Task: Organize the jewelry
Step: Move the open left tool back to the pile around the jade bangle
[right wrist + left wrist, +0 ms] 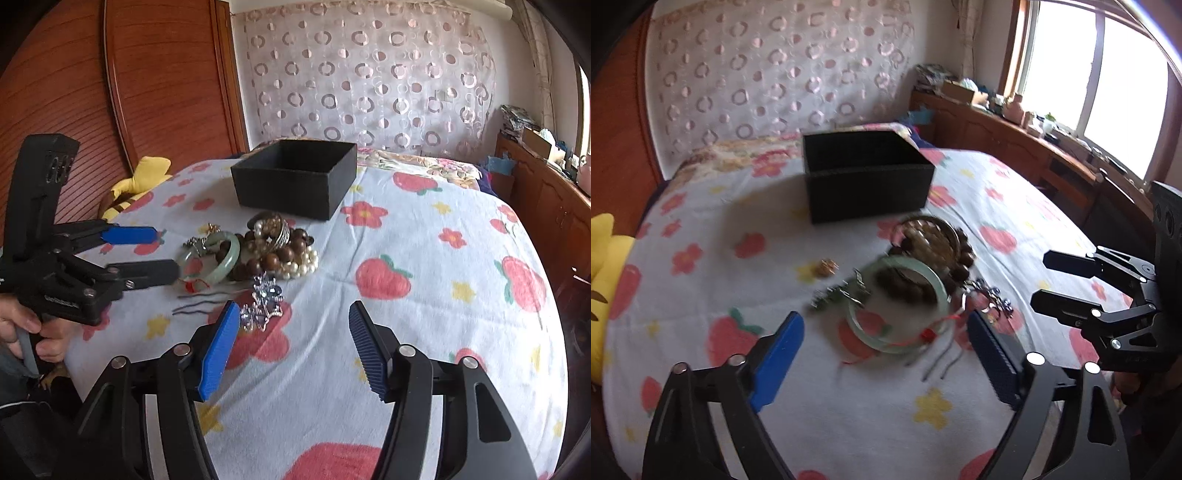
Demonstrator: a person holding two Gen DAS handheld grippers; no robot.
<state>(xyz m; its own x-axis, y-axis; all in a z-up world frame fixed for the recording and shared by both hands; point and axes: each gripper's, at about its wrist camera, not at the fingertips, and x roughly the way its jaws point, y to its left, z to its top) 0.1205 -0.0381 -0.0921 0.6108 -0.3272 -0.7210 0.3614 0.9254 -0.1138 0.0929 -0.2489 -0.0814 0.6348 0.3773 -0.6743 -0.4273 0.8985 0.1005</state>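
A heap of jewelry lies on the flowered bedspread (424,229), in front of an open black box (868,184) (295,184). It holds a pale green jade bangle (886,347) (225,266), brown wooden beads (280,254), a pearl bracelet (303,267), a silver-blue brooch (264,302) and dark hairpins (199,302). My left gripper (884,317) (166,251) is open. The bangle lies just ahead of its blue pads, which do not touch it. My right gripper (293,308) (1039,278) is open too, with its left pad next to the brooch and nothing between its fingers.
A small gold piece (827,267) lies apart, left of the heap. A yellow plush toy (144,177) sits at the bed's left edge by the wooden headboard (110,92). A cluttered wooden cabinet (1015,147) runs under the window. A person's hand (22,325) holds the left gripper's handle.
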